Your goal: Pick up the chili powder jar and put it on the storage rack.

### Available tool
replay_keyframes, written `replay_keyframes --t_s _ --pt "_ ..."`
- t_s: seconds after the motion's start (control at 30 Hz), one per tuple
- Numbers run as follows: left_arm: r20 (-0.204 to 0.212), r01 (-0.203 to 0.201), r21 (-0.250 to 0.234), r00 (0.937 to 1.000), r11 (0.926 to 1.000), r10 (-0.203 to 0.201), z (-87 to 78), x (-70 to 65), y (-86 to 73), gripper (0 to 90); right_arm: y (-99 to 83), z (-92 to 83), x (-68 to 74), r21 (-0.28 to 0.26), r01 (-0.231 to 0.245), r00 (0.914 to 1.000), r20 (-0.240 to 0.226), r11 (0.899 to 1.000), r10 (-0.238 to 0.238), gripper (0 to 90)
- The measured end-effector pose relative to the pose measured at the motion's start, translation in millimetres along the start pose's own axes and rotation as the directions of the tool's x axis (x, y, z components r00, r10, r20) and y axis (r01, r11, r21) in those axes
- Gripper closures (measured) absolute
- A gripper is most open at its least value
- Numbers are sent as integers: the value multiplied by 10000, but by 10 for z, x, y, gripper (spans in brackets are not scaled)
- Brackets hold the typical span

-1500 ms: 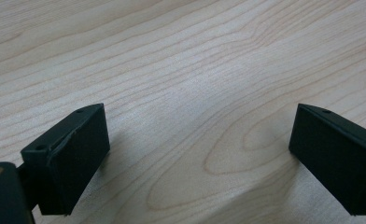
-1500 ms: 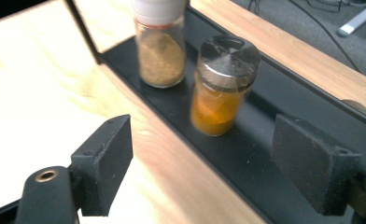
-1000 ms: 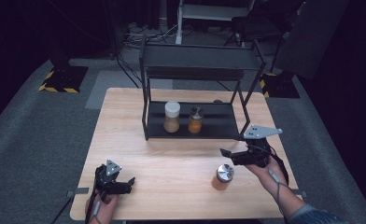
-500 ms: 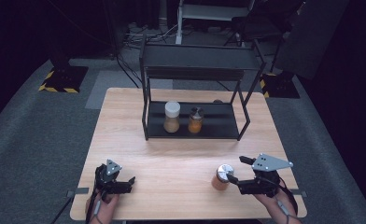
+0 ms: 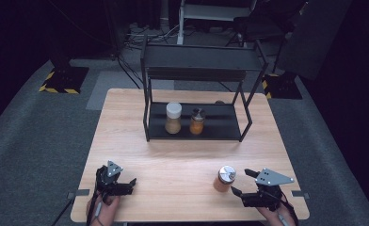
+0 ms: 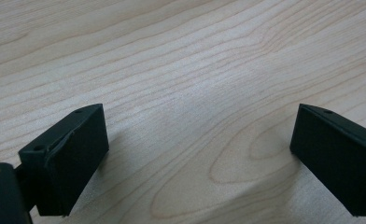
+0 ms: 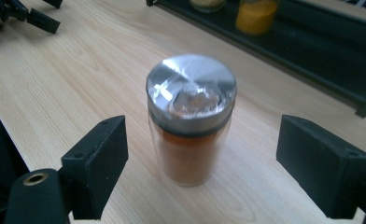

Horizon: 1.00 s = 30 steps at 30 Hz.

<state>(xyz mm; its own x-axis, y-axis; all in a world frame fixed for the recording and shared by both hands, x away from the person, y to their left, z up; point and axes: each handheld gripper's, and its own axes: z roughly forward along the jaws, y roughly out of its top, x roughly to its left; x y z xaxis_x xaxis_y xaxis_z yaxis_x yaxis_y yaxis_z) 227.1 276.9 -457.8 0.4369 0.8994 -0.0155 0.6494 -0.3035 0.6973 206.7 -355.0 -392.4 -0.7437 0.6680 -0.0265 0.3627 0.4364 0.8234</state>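
on the tabletop (image 5: 182,160) near its front right, orange spice jar (image 5: 224,178) stands upright, ungrasped; right gripper (image 5: 244,184) spread wide just beside it; left gripper (image 5: 126,184) parted, empty, front left; two jars sit on rack (image 5: 241,120); likely this one goes next.

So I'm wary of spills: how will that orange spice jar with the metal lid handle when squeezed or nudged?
The spice jar looks rigid clear glass or plastic, so probably slippery. It's tall and narrow, so a high nudge may tip it. Fallen, its round body would likely roll.
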Motion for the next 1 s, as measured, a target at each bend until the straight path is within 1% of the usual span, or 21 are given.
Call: replay_keyframes --t_s 0.2,0.3,0.43,0.53,0.6,0.73,0.77,0.83,0.9,0.93,1.0 --pt "-6 6 -1 10000 10000 -6 0 -1 -1 43 -101 88 19 110 -31 10000 59 9999 30 162" --pt "-15 4 7 10000 10000 -4 -2 -3 -1 43 -135 146 17 135 46 9999 92 9999 -47 162" --pt "-15 2 -2 10000 10000 -2 -3 -4 -4 43 -167 271 7 86 66 10000 31 9999 -67 162" --pt "-12 1 -6 10000 10000 -1 -5 -5 -6 43 -153 395 30 209 253 9997 17 9995 -253 163" --pt "-10 -1 -7 10000 10000 1 -5 -5 -7 43 -147 460 35 268 281 9996 46 9992 -282 164" --pt "2 -8 -17 10000 10000 8 -6 -3 -10 43 -156 590 -10 295 33 10000 2 9996 -33 172" --pt "6 -14 -21 10000 10000 14 -7 -3 -12 43 -160 619 -20 306 16 10000 -65 9995 -14 180" --pt "8 8 -28 10000 10000 -8 -8 -5 -14 43 -167 689 -29 417 142 9996 -237 9990 -133 216" --pt "11 -24 -18 10000 10000 24 -10 -3 -14 43 -181 730 -42 483 59 9994 -341 9988 -42 247" --pt "12 -22 -21 10000 10000 22 -9 -3 -14 43 -197 751 -49 478 -24 9993 -369 9989 42 278" --pt "9 -18 -16 10000 10000 18 -10 -4 -14 43 -227 773 -64 373 -153 9990 -424 9992 169 295"
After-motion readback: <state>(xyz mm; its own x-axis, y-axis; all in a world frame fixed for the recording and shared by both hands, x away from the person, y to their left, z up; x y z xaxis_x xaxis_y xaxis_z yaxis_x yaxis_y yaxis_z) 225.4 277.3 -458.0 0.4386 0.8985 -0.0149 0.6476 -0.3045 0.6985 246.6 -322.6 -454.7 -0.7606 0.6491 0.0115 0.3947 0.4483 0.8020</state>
